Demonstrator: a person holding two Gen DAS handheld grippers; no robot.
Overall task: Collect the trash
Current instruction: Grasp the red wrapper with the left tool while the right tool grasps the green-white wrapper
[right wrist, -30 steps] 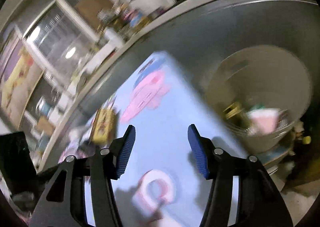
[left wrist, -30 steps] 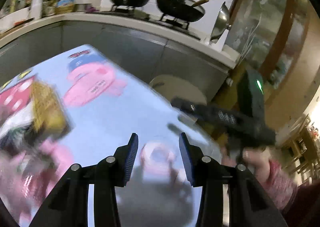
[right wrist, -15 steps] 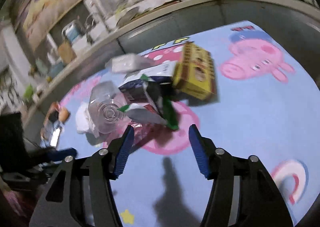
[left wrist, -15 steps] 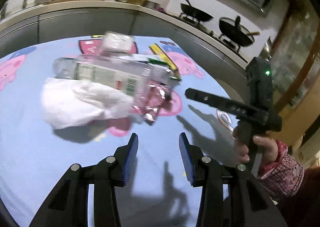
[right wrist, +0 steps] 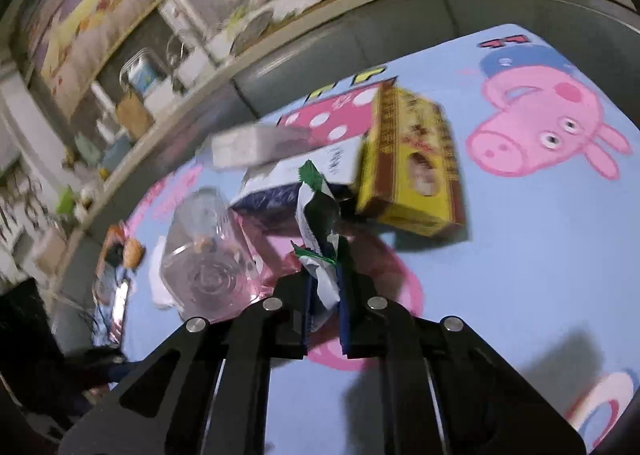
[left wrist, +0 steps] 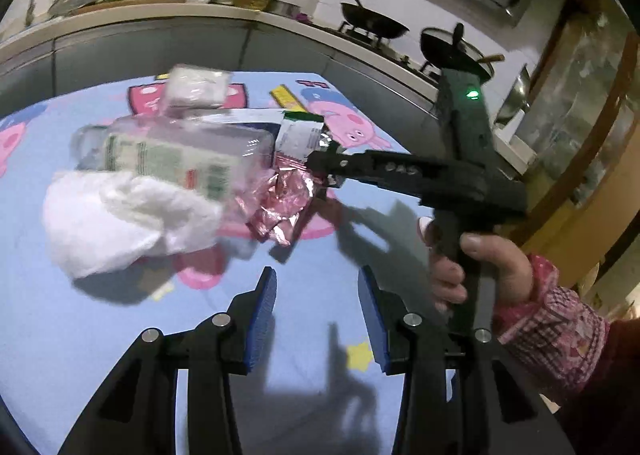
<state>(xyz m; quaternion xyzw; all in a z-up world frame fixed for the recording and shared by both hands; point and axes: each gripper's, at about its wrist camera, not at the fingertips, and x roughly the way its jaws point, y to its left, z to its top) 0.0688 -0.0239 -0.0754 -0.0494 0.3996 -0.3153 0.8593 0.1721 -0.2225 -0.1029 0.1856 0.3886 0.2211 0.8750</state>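
A heap of trash lies on the blue cartoon tablecloth: a clear plastic bottle, a crumpled white tissue, a pink foil wrapper, a small white pack and a yellow box. My right gripper is shut on a green and white wrapper at the heap's edge; it also shows in the left wrist view. My left gripper is open and empty, a little short of the heap.
A grey counter curves behind the table, with bottles and jars on top and two woks on a stove at the right. A white and dark blue carton lies in the heap under the box.
Both grippers swung from the bin side of the table to the trash heap. The right gripper went from open to shut on the green and white wrapper.
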